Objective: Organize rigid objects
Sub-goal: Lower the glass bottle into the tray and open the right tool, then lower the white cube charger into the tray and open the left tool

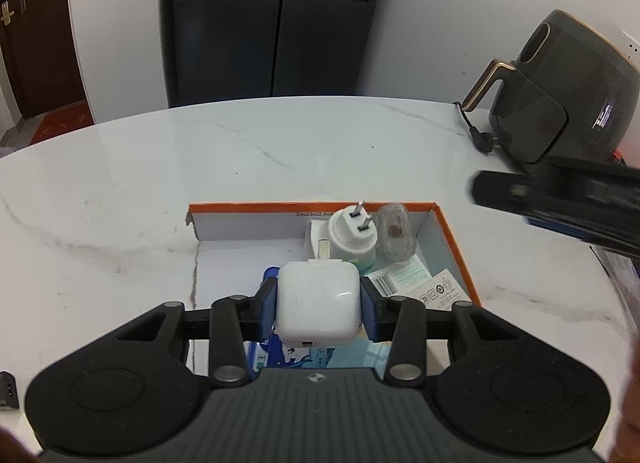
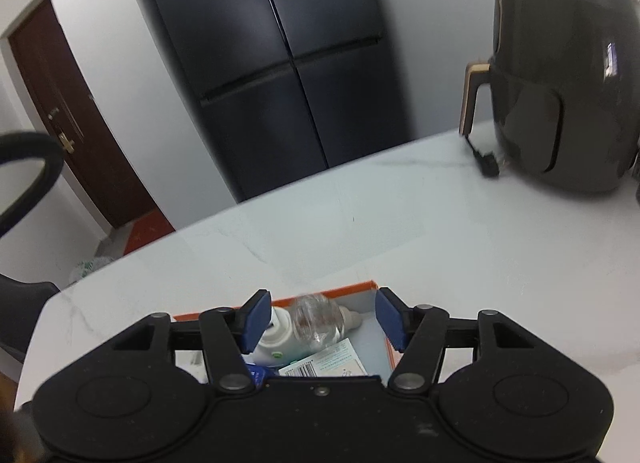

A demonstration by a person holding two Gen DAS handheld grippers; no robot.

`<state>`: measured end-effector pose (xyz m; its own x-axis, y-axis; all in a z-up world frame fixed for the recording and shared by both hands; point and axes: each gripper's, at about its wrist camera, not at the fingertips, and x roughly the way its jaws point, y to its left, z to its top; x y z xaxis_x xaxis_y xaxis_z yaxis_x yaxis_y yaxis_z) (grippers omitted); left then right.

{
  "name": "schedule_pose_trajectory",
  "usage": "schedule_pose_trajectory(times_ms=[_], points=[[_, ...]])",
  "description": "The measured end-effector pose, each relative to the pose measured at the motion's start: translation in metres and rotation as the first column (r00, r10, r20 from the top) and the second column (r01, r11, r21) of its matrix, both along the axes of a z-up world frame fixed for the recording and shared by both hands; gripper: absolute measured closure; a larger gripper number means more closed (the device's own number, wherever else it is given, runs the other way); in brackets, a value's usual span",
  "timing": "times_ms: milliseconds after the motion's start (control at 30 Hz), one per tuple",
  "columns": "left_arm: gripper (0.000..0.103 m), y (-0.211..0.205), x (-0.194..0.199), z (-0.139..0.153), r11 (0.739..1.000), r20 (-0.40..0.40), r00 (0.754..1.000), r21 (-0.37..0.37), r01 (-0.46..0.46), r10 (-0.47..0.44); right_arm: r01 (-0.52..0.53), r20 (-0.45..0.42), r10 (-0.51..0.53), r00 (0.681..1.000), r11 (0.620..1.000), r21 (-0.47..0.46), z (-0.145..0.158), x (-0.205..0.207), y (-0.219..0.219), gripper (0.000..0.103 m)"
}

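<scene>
While the left gripper (image 1: 318, 305) clamps a white square charger (image 1: 318, 303) between its blue pads over the orange-edged box (image 1: 452, 239), the right gripper (image 2: 322, 319) hangs above the same box with its jaws apart and nothing between them. Against the box's far wall lie a white plug adapter (image 1: 352, 237) and a clear plastic piece (image 1: 396, 237). A dark air fryer (image 1: 560, 91) stands at the table's (image 1: 160, 183) far right corner.
</scene>
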<state>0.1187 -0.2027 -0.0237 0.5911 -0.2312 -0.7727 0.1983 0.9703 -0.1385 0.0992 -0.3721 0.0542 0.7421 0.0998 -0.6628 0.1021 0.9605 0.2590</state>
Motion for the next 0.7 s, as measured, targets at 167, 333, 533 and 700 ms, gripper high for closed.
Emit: schedule_pose_trajectory(times_ms=[167,333,533,700], points=[[0.061,-0.008,0.006,-0.003,0.999,-0.005,1.0,-0.039,0.024,-0.025,0.002,0.033,-0.001,0.999,1.0,-0.029,0.014,-0.03,-0.002,0.031],[0.055,-0.012,0.008,0.001,0.998,-0.01,1.0,-0.057,0.027,-0.028,-0.002,0.041,0.004,0.999,0.999,-0.052,0.02,-0.05,0.002,0.031],[0.048,-0.002,-0.006,0.006,0.999,-0.025,0.999,-0.042,0.029,-0.03,0.032,0.03,-0.03,0.999,0.998,-0.056,0.02,-0.072,0.011,0.031],[0.034,0.013,-0.024,0.017,1.0,-0.024,1.0,-0.001,0.01,-0.01,0.014,0.034,-0.012,0.999,0.998,-0.061,0.026,-0.088,0.029,0.025]])
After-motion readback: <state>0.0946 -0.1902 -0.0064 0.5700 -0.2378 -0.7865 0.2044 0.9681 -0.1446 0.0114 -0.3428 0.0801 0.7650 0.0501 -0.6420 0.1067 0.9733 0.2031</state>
